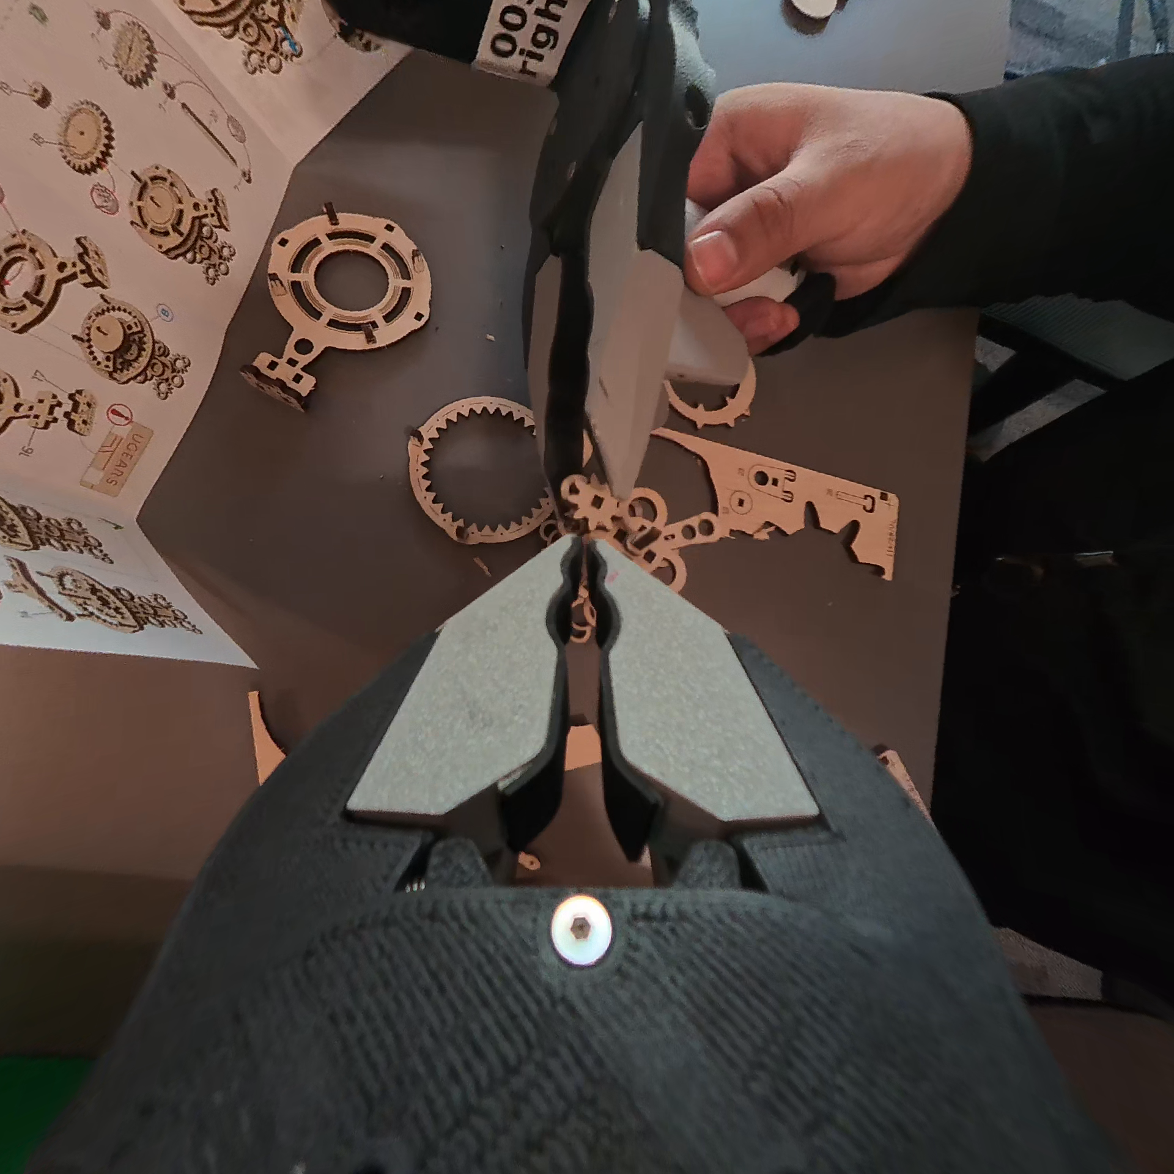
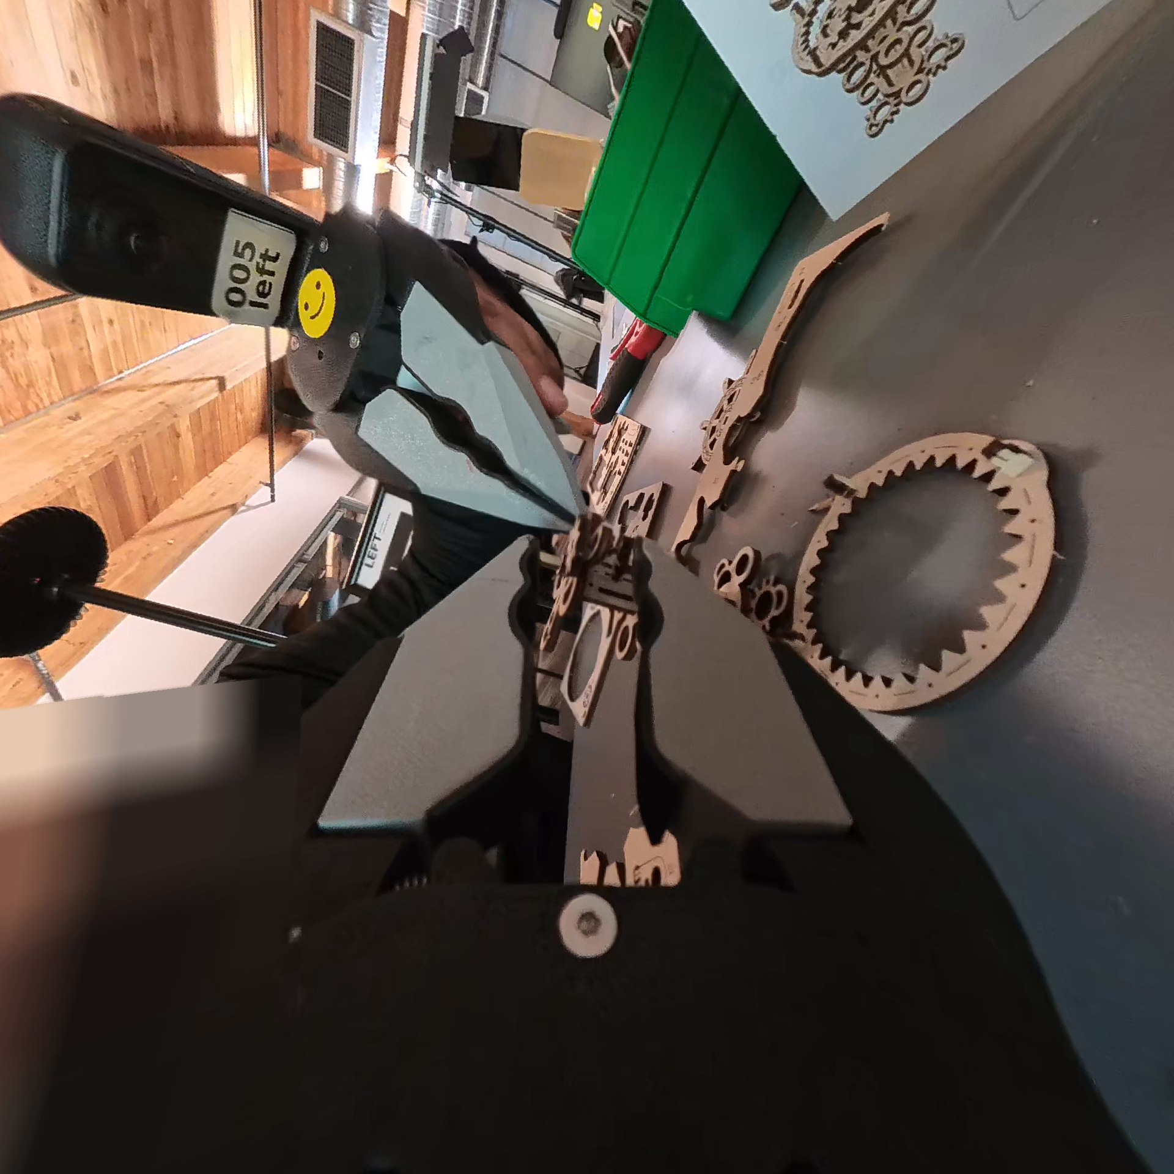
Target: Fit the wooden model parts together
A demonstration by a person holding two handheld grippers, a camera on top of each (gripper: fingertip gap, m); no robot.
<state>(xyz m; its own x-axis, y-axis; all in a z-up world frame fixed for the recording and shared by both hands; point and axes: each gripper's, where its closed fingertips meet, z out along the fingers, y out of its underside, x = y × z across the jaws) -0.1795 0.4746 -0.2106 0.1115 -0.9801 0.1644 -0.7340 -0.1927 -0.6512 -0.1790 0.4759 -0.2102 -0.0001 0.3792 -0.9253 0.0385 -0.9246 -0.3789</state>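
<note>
Two grippers meet at one small wooden assembly [image 1: 600, 508], which is held in the air above the dark surface [image 1: 330, 572]. The left gripper [image 1: 586, 545] has its fingers narrow, nearly touching, and their tips pinch the near edge of the assembly; a thin wooden part with small rings shows in the gap between them. The right gripper [image 1: 587, 473] comes from the far side, its fingers closed on the same assembly from above. In the right wrist view, the right gripper [image 2: 587, 559] holds a flat wooden piece with slots and a round hole between its fingers, and the left gripper [image 2: 572, 514] touches the assembly [image 2: 591, 546] with its tips just past them. A hand [image 1: 819, 209] in a dark sleeve holds the white handle of the right gripper.

Just beyond the fingertips, on the surface, lies a toothed wooden ring [image 1: 479, 476]. To the right of the tips lies a long cut-out wooden sheet [image 1: 819, 502]. Further behind the ring lies a round wooden frame with a short stem [image 1: 343, 298]. At the far left, the instruction sheet [image 1: 82, 267] with drawings is spread. In the right wrist view a green bin [image 2: 673, 184] stands well apart from the fingers.
</note>
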